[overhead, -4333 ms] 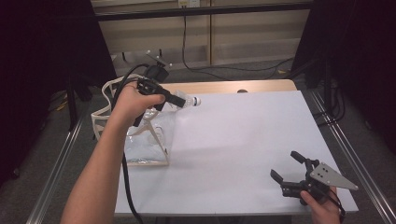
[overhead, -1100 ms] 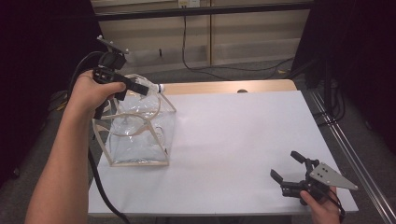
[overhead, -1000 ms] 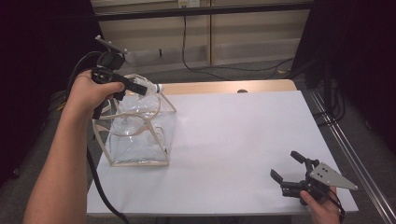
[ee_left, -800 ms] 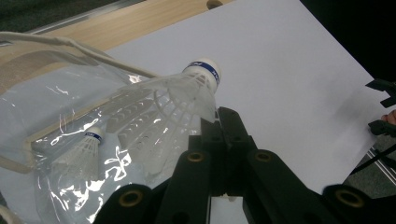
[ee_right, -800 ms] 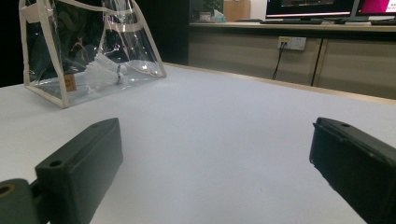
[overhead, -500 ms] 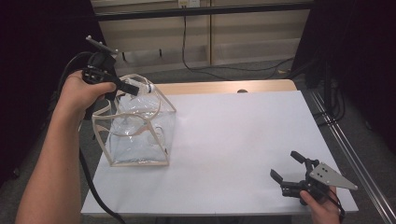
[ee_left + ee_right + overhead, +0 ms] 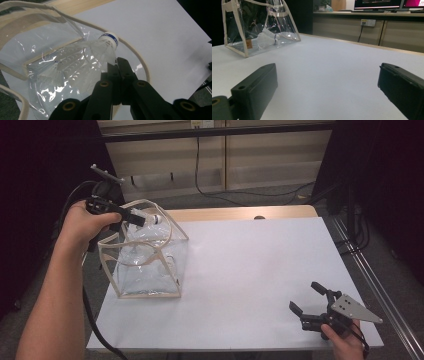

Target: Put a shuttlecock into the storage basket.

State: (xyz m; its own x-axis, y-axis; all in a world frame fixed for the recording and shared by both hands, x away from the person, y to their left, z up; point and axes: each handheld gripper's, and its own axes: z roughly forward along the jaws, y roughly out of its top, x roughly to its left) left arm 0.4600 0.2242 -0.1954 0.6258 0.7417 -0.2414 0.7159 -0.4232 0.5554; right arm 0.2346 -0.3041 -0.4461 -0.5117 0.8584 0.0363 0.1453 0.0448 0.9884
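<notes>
My left gripper (image 7: 136,217) is shut on a white shuttlecock (image 7: 152,218) and holds it above the open top of a clear plastic bag (image 7: 150,272) with cream trim. In the left gripper view the jaws of that gripper (image 7: 116,62) pinch the feather skirt, and the blue-banded cork (image 7: 109,40) points away over the bag's handle (image 7: 141,61). A second shuttlecock (image 7: 265,37) lies on the bottom of the bag (image 7: 235,27). My right gripper (image 7: 312,303) rests open at the table's near right corner, far from the bag, with nothing between its fingers.
The white table top (image 7: 250,270) stretches between the bag and the right gripper. A wooden strip (image 7: 235,213) runs along its far edge. Cables hang at the left behind the bag, and a metal rail (image 7: 370,285) borders the table's right side.
Over several seconds the left hand has carried the shuttlecock leftward from beside the bag to above its opening; in the last second it only drifted slightly left. The right gripper stayed put.
</notes>
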